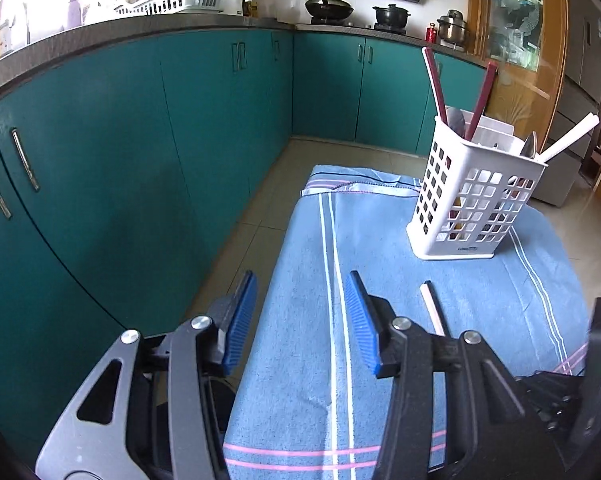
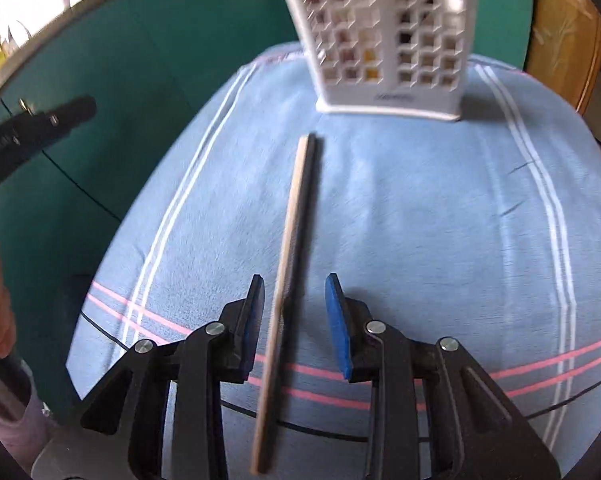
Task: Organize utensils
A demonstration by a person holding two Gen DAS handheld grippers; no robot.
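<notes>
A white slotted utensil holder [image 1: 470,196] stands on a blue striped cloth [image 1: 400,320]; it holds red-handled and white-handled utensils and spoons. It also shows in the right wrist view [image 2: 388,32]. A long thin utensil handle [image 2: 286,272], pale with a dark edge, lies on the cloth pointing at the holder; its end shows in the left wrist view [image 1: 432,308]. My right gripper [image 2: 296,308] is open, its jaws on either side of the handle, not touching. My left gripper [image 1: 300,308] is open and empty above the cloth's left part.
Teal kitchen cabinets [image 1: 140,160] run along the left and back under a dark counter [image 1: 100,36] with a dish rack and pots. The cloth's left edge drops to a tiled floor [image 1: 252,216]. The left gripper body [image 2: 32,128] and a hand show at the left.
</notes>
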